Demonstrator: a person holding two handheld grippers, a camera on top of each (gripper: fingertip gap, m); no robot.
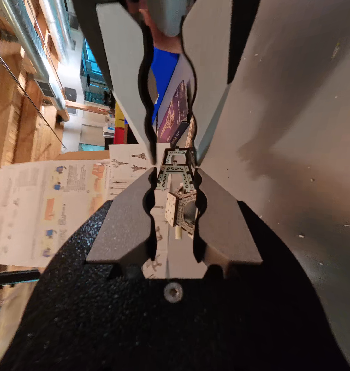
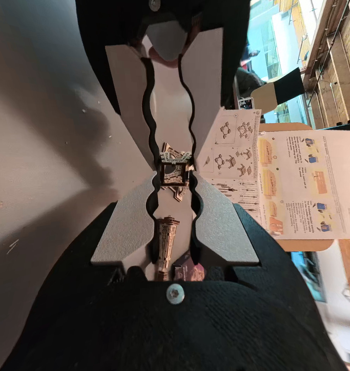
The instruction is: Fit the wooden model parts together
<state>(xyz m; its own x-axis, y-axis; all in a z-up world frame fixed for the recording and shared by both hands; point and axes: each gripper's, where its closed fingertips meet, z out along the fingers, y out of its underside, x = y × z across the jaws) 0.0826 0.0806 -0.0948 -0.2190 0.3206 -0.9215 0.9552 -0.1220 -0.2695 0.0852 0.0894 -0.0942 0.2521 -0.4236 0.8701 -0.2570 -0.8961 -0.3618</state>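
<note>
Bright indoor light, soft shadows on grey table (image 1: 290, 140), fisheye-warped edges, blurred background and papers (image 1: 39, 210)

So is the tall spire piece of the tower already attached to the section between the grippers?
No, the spire piece lies apart on the table.

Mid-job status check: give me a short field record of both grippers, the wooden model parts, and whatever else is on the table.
left gripper: tips meet the right gripper tip to tip
held part: wooden lattice tower section sits between both sets of tips; cannot tell which gripper clamps it
other parts: wooden arched base piece, away from the tips; wooden spire lying on the grey table
clutter: purple box, printed instruction sheets
</note>
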